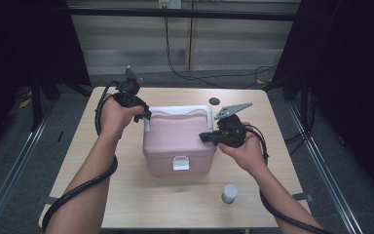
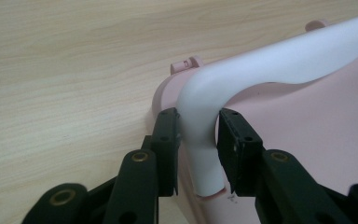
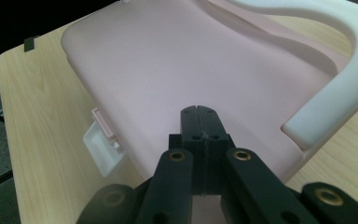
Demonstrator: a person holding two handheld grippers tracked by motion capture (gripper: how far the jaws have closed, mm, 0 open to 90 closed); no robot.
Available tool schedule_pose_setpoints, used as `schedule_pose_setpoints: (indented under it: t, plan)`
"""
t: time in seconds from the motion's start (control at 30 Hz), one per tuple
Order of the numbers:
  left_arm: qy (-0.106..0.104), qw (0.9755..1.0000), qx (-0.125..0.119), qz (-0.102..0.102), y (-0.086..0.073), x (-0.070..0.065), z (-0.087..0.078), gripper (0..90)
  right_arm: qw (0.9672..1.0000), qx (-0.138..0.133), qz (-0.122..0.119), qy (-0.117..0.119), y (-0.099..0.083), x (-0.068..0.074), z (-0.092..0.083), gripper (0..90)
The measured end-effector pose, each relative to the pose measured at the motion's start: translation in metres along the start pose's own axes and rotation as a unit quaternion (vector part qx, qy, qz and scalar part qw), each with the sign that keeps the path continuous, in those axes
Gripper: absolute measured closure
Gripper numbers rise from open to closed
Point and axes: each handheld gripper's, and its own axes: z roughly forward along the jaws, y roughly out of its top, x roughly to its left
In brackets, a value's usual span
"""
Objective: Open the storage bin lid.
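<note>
A pink lidded box (image 1: 177, 141) with a white carrying handle (image 1: 177, 109) stands in the middle of the wooden table (image 1: 126, 204). My left gripper (image 1: 146, 114) is at the box's back left corner. Its jaws are shut on the handle's (image 2: 261, 65) lower left end, one pad against each side, in the left gripper view (image 2: 198, 140). My right gripper (image 1: 203, 137) is at the box's right side. There the jaws are shut on each other with nothing between them (image 3: 200, 114), tips over the pink lid (image 3: 168, 60). A white latch (image 3: 102, 144) sits on the box's front.
A small white-capped bottle (image 1: 230, 193) stands near the table's front edge, right of centre. A dark round spot (image 1: 214, 101) lies at the back of the table behind the box. Cables trail from both grippers along the forearms.
</note>
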Motion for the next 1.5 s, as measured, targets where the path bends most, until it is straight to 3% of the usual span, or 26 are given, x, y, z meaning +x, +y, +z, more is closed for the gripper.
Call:
schedule_pose_setpoints:
  t: [0.63, 1.13, 1.5]
  plan:
    - [0.034, 0.9994, 0.005, -0.009, 0.002, -0.007, 0.006, 69.6, 1.0000, -0.009, 0.004, 0.001, -0.002, 0.000, 0.001, 90.0]
    - [0.021, 0.9998, 0.001, -0.008, 0.002, -0.004, 0.004, 70.1, 0.9998, -0.008, -0.015, -0.003, 0.000, 0.000, -0.002, 90.0]
    - [0.019, 0.9998, -0.001, -0.006, 0.003, -0.006, -0.001, 70.1, 0.9995, -0.030, 0.005, -0.008, -0.006, -0.015, -0.024, 90.0]
